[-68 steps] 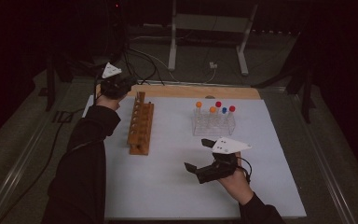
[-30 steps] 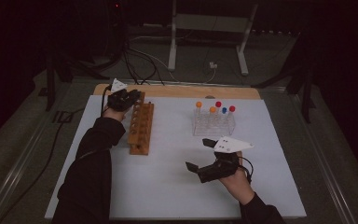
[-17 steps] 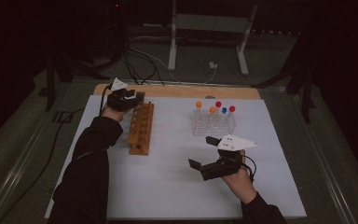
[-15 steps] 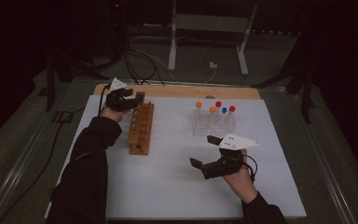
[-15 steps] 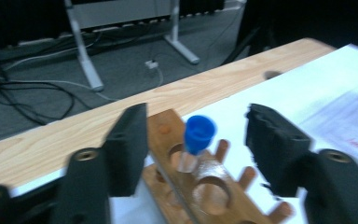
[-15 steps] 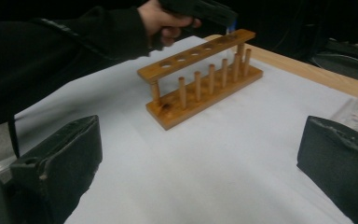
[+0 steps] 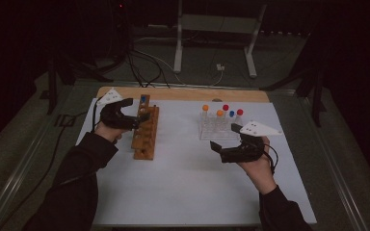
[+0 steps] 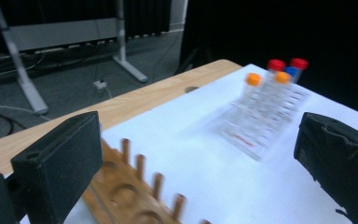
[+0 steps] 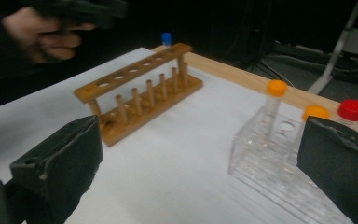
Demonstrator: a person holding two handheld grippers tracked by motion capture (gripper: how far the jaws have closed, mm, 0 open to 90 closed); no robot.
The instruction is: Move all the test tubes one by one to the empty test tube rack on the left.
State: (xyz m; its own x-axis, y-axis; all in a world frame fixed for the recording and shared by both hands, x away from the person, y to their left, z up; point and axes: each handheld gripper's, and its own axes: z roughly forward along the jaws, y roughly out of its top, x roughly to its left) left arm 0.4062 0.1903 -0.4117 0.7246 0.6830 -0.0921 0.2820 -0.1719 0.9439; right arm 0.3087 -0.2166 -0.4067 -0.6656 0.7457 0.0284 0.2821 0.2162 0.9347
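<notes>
Tools both spread and empty, left tool (image 7: 137, 115) over wooden rack (image 7: 144, 132), blue-capped tube (image 7: 143, 100) half hidden behind.

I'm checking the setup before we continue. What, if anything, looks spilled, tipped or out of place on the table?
Nothing stands out. The wooden rack and clear rack stand upright, the capped tubes sit upright, and nothing is spilled.
</notes>
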